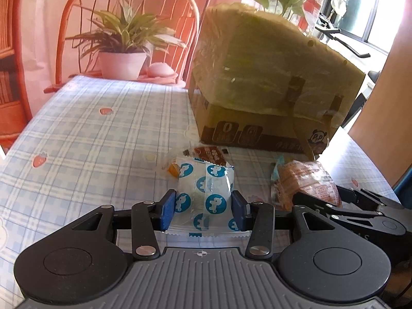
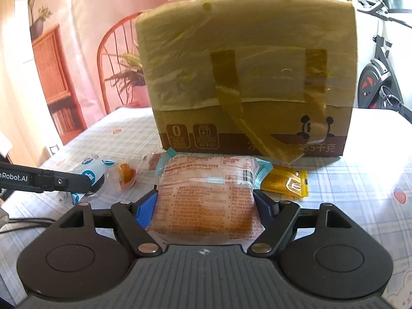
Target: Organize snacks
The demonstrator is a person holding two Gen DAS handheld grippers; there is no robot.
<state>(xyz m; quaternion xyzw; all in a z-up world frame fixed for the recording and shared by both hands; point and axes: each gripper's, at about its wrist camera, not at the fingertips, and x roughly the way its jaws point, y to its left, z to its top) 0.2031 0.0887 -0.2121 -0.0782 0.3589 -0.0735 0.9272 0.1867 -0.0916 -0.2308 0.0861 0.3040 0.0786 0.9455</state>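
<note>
Left gripper [image 1: 203, 207]: 2 blue pads pressed against both sides of a white packet with blue round animal prints [image 1: 204, 193]; jaws narrow, clamped on it.
White packet: held between the left pads, its crimped lower edge toward the camera. In the right wrist view it shows at the far left [image 2: 90, 172], partly behind the left gripper's black finger.
Right gripper [image 2: 206, 206]: jaws set wide, 2 blue pads touching both sides of a pinkish clear-wrapped bun packet with red print [image 2: 206, 195]; clamped on it.
Bun packet: held between the right pads, just in front of the cardboard box [image 2: 247, 134].
Small orange candy [image 2: 126, 175]: on the tablecloth between the white packet and the bun packet.
Brown sachet [image 1: 209, 154]: flat on the cloth just beyond the white packet, near the box.
Yellow sachet [image 2: 285, 182]: on the cloth just right of the bun packet, near the box front.
Cardboard box: upright on the table, top part covered in yellowish plastic with brown tape strips; 1 strip hangs loose down the front.
Tablecloth [image 1: 90, 134]: blue-and-white check with small strawberry motifs.
Potted plant [image 1: 123, 51]: past the table's far edge, in front of a red wire-back chair [image 1: 77, 5].
</note>
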